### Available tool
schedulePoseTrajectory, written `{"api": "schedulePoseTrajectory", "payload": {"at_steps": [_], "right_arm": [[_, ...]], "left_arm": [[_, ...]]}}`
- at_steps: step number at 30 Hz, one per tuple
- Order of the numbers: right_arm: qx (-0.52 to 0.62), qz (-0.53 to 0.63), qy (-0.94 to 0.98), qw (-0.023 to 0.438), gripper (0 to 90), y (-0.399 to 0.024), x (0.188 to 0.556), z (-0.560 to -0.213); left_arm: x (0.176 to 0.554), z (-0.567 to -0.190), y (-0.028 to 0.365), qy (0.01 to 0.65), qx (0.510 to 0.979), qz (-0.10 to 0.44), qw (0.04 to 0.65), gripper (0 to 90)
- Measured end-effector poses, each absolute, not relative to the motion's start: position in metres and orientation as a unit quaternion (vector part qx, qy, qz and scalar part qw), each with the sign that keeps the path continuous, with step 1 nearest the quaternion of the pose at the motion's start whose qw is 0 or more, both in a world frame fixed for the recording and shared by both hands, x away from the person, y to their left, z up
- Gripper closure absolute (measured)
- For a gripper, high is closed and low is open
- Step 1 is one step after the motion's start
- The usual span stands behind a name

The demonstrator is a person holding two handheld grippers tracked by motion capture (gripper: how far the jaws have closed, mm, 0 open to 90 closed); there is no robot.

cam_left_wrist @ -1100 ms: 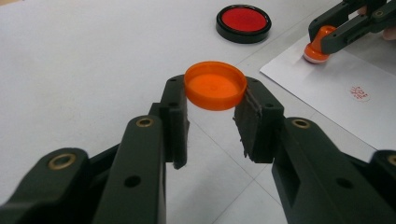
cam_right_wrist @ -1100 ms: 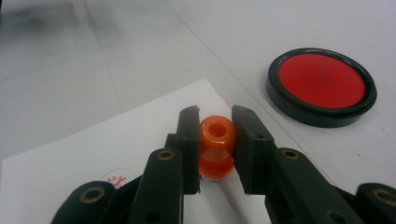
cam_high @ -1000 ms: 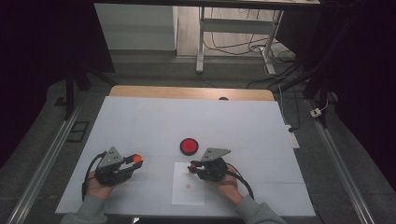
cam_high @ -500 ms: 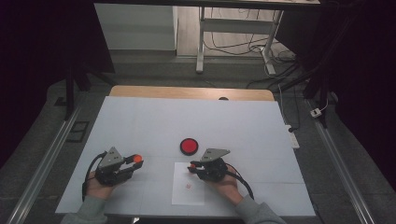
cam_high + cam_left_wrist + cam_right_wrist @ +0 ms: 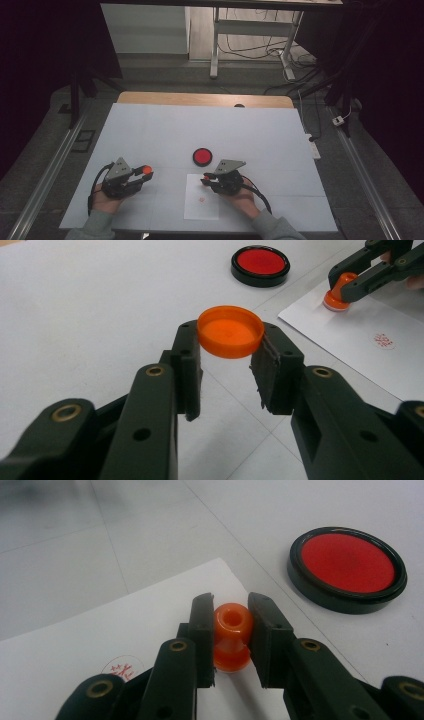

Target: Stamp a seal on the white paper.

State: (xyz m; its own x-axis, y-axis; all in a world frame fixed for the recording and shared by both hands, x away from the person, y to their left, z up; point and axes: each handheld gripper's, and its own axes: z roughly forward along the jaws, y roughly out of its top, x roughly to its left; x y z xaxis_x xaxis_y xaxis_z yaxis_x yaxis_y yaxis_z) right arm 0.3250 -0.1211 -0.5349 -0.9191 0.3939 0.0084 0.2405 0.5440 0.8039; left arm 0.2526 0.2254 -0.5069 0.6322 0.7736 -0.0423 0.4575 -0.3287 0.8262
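White desk (image 5: 150,130) and hands look unchanged across the second: left tongs (image 5: 227,357) stay clamped on the orange cap (image 5: 230,331), right tongs (image 5: 231,612) on the orange stamp (image 5: 232,635). Poised over the paper (image 5: 100,635) beside its red mark (image 5: 122,669), near the ink pad (image 5: 348,565), the stamp seems due for recapping.

No legible text anywhere

orange cap (image 5: 230,332): smooth plastic, slight sheen
orange stamp (image 5: 232,636): glossy plastic
ink pad (image 5: 348,568): glossy black rim, matt red
paper sheet (image 5: 201,206): matt white
table (image 5: 150,135): smooth, matt
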Motion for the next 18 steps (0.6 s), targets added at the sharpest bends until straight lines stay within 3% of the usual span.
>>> {"api": "schedulePoseTrajectory", "payload": {"at_steps": [18], "right_arm": [[0.181, 0.441, 0.873, 0.101, 72.9, -0.12, 0.3215, -0.5357]], "left_arm": [[0.2517, -0.5062, 0.2253, 0.389, 0.793, 0.184, 0.432, 64.7]]}}
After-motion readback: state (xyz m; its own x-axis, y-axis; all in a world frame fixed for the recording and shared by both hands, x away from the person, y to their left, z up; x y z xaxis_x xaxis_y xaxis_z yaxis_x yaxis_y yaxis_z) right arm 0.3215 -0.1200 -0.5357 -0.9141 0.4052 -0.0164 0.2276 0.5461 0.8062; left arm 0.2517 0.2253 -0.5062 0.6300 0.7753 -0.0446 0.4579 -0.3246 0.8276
